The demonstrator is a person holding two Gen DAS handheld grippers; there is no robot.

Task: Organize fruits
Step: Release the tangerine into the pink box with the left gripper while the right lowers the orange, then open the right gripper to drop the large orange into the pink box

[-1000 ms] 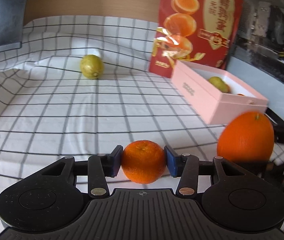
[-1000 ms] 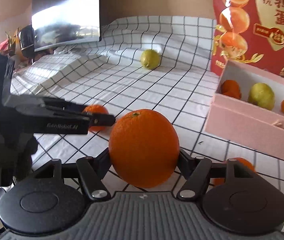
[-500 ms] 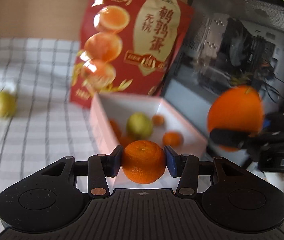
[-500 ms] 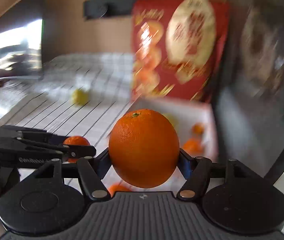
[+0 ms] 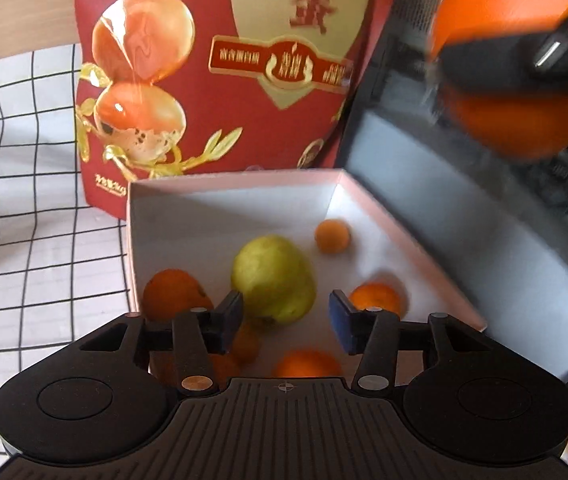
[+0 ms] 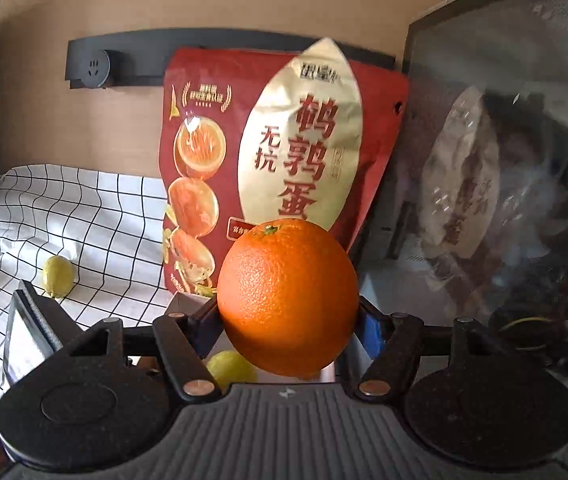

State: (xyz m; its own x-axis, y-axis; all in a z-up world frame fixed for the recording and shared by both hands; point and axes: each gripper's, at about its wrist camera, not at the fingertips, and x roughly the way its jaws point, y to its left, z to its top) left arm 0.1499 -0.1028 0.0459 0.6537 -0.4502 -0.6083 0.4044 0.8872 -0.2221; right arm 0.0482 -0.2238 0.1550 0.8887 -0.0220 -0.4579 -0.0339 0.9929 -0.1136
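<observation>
My left gripper [image 5: 287,322] hangs over the pink box [image 5: 236,178]; its jaws are opening and nothing is between the blue pads. A small mandarin [image 5: 307,364] shows just under them, inside the box. The box also holds a yellow-green pear [image 5: 272,276] and several small oranges, one at the back [image 5: 331,236]. My right gripper [image 6: 287,320] is shut on a large orange [image 6: 287,298] and holds it in the air. In the left wrist view that large orange [image 5: 511,0] is blurred at the top right, above the box's right side.
A red snack bag [image 6: 276,140] stands upright behind the box. A dark computer case [image 6: 503,160] rises right beside the box. A yellow-green fruit [image 6: 58,276] lies on the checked cloth [image 6: 84,208] at the left. A wall socket rail [image 6: 92,66] runs behind.
The left gripper moved over the box and let the mandarin go; its jaws are now empty. The right gripper rose with the large orange and swung toward the bag and box.
</observation>
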